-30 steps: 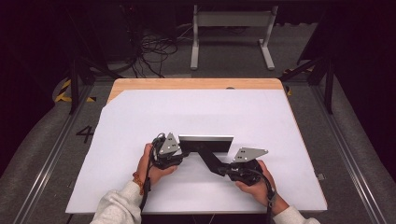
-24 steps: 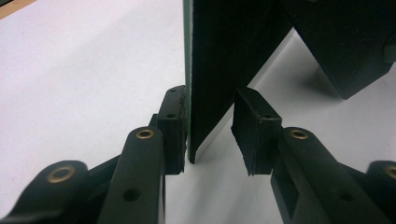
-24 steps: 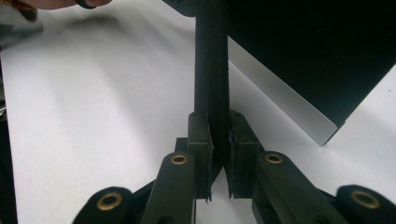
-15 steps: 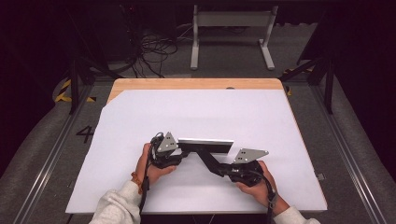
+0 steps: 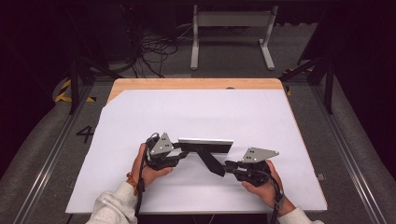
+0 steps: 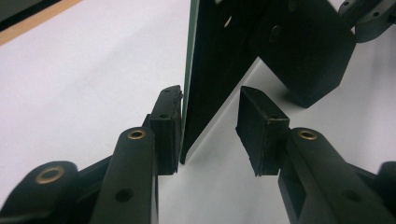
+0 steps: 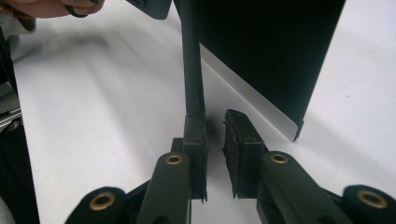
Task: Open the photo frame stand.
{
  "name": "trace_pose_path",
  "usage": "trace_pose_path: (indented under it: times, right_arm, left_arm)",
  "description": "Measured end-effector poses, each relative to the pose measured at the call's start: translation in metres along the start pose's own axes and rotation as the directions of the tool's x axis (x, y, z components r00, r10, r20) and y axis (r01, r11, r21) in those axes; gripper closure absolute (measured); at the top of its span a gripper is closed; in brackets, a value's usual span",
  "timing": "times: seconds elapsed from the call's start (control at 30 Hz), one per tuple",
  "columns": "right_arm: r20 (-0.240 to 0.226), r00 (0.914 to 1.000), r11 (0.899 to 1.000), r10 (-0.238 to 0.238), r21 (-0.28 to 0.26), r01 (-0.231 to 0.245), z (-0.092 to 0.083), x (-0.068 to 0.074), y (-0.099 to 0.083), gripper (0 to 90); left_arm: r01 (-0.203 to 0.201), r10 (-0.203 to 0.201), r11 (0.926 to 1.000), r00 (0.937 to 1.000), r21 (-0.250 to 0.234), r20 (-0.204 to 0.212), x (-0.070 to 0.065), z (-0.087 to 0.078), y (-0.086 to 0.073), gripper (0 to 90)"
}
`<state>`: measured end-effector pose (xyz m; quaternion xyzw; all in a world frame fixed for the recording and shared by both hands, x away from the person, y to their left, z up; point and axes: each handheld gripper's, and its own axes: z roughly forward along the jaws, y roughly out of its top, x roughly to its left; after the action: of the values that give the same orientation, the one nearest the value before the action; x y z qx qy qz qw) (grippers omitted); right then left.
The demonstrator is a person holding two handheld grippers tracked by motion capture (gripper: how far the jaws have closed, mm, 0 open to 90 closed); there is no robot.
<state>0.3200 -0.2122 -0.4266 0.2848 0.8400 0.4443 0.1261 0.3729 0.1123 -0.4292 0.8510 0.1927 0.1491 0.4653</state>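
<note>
I've got a flat dark panel (image 5: pixel 205 145) standing on edge near the front-middle of the white desk (image 5: pixel 201 112), w/ a black prop leg (image 5: pixel 211 162) angling off its back toward the right hand.

Left hand-held gripper (image 5: pixel 180 154): sits at the panel's left end. In the left gripper view the panel's corner (image 6: pixel 212 70) is between the jaws; the left pad (image 6: pixel 169 128) looks right up against the greenish edge, the right pad (image 6: pixel 257 126) stands clear w/ white desk showing in the gap. Jaws have just been opening a bit, so not clamped, panel sits loose between them.

Right hand-held gripper (image 5: pixel 229 166): down by the free end of the prop leg. In the right gripper view the leg (image 7: pixel 191 65) runs straight into the left pad (image 7: pixel 194 140) and seems to touch it; the right pad (image 7: pixel 240 144) is off it, narrow dark gap between. Jaws nearly together but no squeeze on the leg that I can see. Panel's back face (image 7: pixel 266 46) looms upper right, pale bottom edge on the desk.

Both hands rest low on the desk; light sleeves at the near edge. Desk's far rim shows bare wood (image 5: pixel 196 84).
</note>
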Motion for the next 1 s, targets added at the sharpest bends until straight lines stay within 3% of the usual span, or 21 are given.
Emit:
trace_pose_path:
  times: [0.1,0.23,0.47,0.57,0.9,1.0]
  right_arm:
    - [0.056,0.9982,1.0,-0.018,-0.013,0.019,-0.005,0.0,0.002,80.7]
    - [0.107,0.9942,0.998,0.004,-0.055,0.002,-0.012,-0.005,0.003,80.7]
    - [0.155,0.9875,0.992,0.025,-0.128,-0.005,-0.021,-0.008,0.006,81.0]
    - [0.205,0.9785,0.987,0.02,-0.163,0.014,-0.022,-0.006,0.01,77.8]
    - [0.199,0.9797,0.984,0.024,-0.176,0.011,-0.018,-0.006,0.014,77.4]
    - [0.2,0.9794,0.984,0.025,-0.179,0.012,-0.017,-0.005,0.015,78.2]
  left_arm:
    - [0.006,-0.006,0.9999,1.0,-0.012,-0.002,0.001,-0.003,0.001,58.4]
    - [0.007,-0.007,0.9996,1.0,-0.029,-0.002,0.001,-0.006,0.003,56.3]
    - [0.008,-0.008,0.9969,0.9999,-0.078,-0.01,0.001,-0.013,0.007,52.6]
    - [0.007,-0.007,0.9957,1.0,-0.092,-0.003,0.0,-0.015,0.009,54.7]
    - [0.005,-0.005,0.9948,1.0,-0.102,0.001,-0.002,-0.015,0.012,58.0]
    - [0.021,-0.023,0.9946,0.9996,-0.101,-0.019,-0.001,-0.015,0.012,57.5]
